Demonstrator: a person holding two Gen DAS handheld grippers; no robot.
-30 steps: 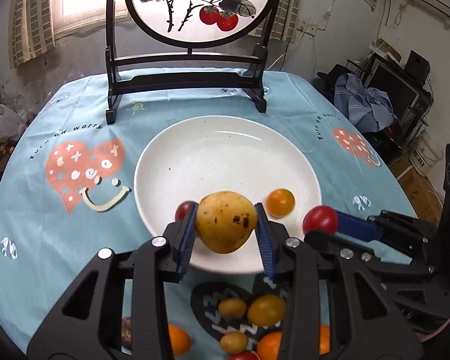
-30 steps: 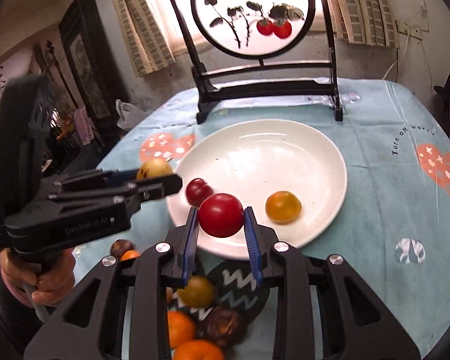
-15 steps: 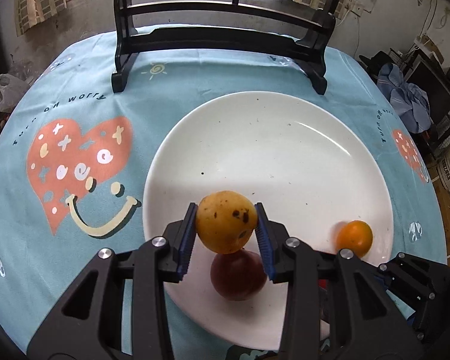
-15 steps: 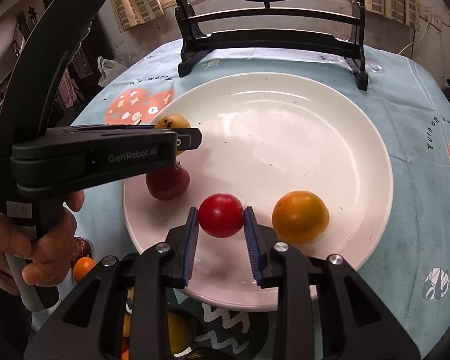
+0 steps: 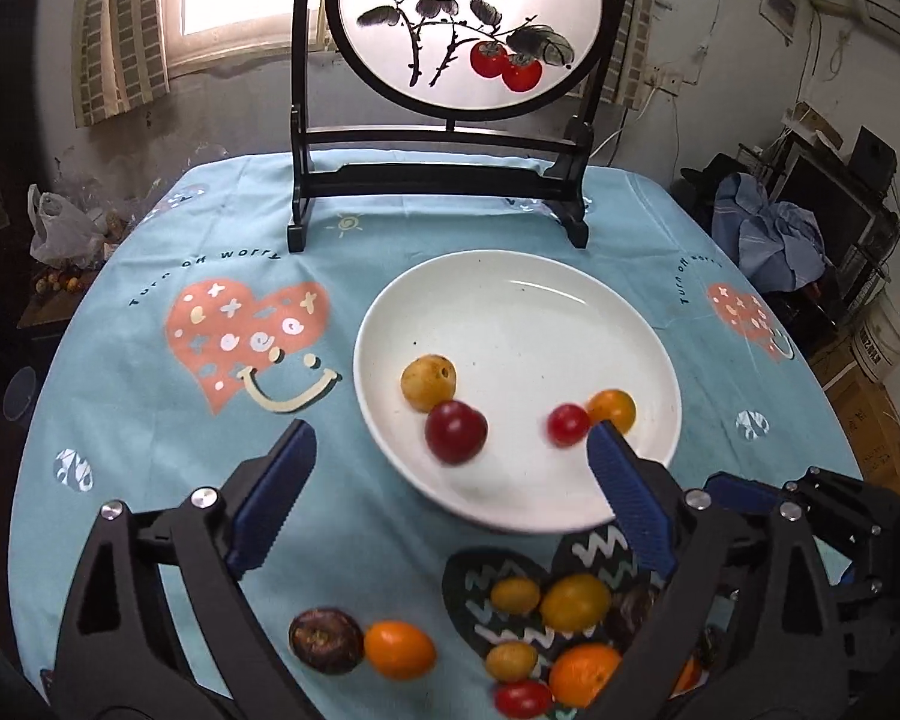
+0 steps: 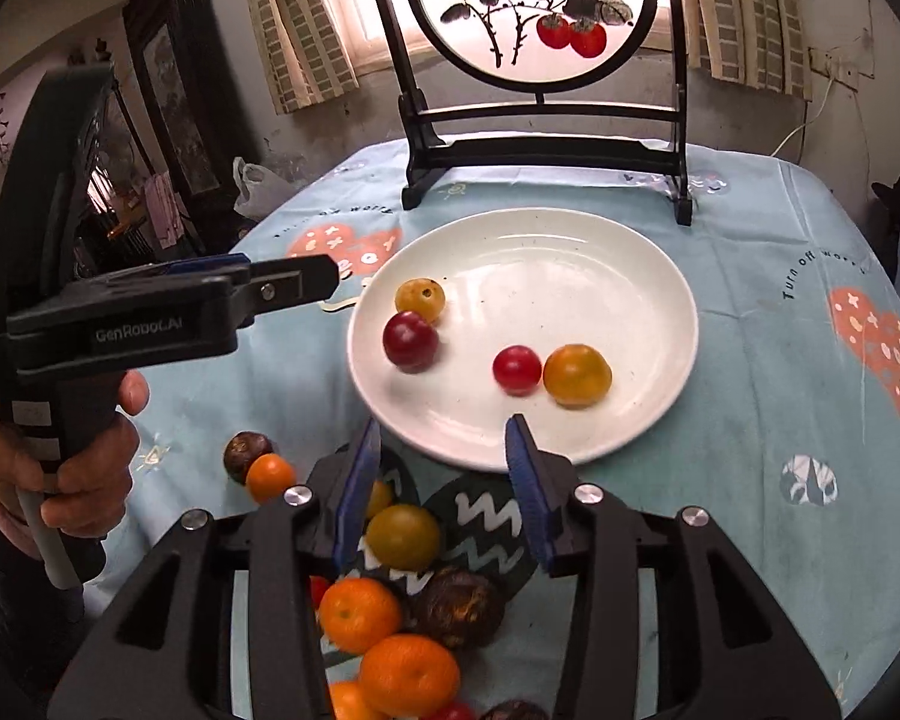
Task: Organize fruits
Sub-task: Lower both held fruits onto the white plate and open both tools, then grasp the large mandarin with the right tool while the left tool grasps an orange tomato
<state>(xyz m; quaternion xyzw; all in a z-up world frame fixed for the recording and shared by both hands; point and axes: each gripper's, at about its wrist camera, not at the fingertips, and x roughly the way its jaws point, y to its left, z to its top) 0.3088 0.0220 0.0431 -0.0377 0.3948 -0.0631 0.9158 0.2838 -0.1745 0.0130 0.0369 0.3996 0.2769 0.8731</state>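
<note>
A white plate holds a yellow spotted fruit, a dark red plum, a small red tomato and an orange tomato. My left gripper is open and empty, above the plate's near edge. My right gripper is open and empty, just before the plate's near rim. The left gripper also shows in the right wrist view, left of the plate.
Loose fruit lies on the blue tablecloth near me: oranges, yellow tomatoes, brown round fruits and an orange. A black-framed round painted screen stands behind the plate.
Both grippers opened and drew back toward me. The yellow fruit and the small red tomato were let go and now lie on the plate.
</note>
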